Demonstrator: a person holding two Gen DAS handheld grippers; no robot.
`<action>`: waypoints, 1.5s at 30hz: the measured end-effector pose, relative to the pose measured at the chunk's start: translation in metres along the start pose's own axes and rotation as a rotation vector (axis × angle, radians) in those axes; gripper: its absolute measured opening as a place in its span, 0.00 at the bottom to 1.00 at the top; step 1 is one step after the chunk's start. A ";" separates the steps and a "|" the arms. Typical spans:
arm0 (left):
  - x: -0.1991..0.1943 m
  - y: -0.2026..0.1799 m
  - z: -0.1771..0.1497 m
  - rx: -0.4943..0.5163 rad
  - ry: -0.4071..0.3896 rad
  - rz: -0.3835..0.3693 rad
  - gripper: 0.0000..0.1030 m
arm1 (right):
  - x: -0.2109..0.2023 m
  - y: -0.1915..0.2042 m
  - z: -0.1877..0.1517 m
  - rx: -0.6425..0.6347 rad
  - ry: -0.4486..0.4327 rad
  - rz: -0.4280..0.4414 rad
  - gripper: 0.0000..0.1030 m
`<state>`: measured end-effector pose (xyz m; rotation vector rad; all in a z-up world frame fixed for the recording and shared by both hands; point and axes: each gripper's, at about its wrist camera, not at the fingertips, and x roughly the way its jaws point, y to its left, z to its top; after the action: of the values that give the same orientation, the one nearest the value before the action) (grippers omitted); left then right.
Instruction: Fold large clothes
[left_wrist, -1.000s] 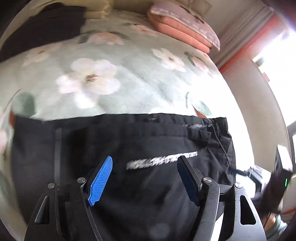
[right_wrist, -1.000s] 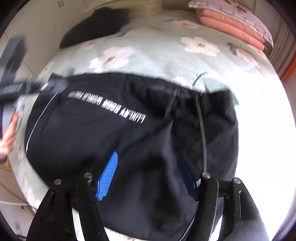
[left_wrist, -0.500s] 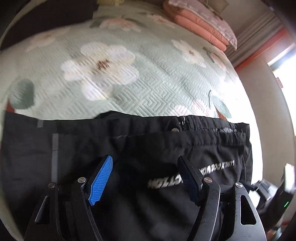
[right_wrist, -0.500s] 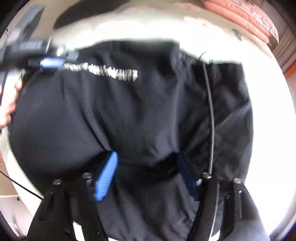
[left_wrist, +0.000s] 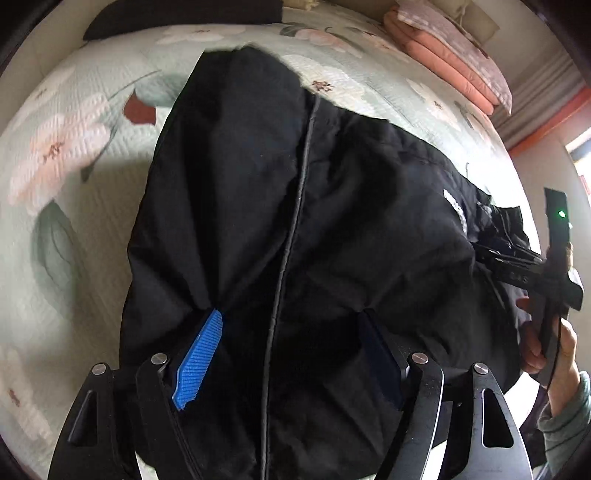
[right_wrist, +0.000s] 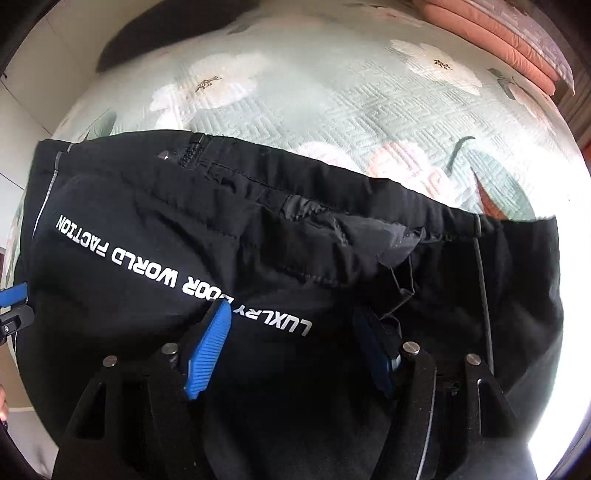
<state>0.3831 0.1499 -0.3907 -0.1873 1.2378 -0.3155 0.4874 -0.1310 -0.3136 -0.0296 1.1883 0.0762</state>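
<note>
Black trousers (left_wrist: 295, 229) with a grey side stripe and white lettering lie on the flowered bed. In the left wrist view my left gripper (left_wrist: 291, 354) has its blue pads wide apart, low over the cloth, which bunches up between them. In the right wrist view the trousers (right_wrist: 258, 258) show their waistband and zip. My right gripper (right_wrist: 295, 350) is open over the lettering, pads apart, with cloth under them. The right gripper also shows at the right edge of the left wrist view (left_wrist: 517, 262).
The pale green flowered bedspread (right_wrist: 332, 92) stretches beyond the trousers. Folded pink bedding (left_wrist: 454, 62) lies at the far right corner. A dark garment (right_wrist: 166, 33) lies at the far left. The bed's right edge is washed out by window light.
Both grippers have moved over the trousers. The left view now looks along a trouser leg instead of the waistband. The right view now shows the waistband and lettering sharply.
</note>
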 end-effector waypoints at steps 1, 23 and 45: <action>0.004 0.007 0.002 -0.034 0.000 -0.024 0.78 | 0.000 0.000 0.001 0.002 0.002 -0.003 0.67; -0.031 -0.010 0.035 0.058 -0.056 0.012 0.79 | -0.034 -0.008 -0.038 0.055 -0.056 0.011 0.68; 0.059 0.028 0.103 -0.069 -0.012 0.041 0.90 | -0.014 -0.101 -0.055 0.189 -0.045 -0.048 0.78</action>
<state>0.5013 0.1534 -0.4196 -0.2221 1.2399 -0.2359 0.4391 -0.2355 -0.3229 0.1095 1.1449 -0.0772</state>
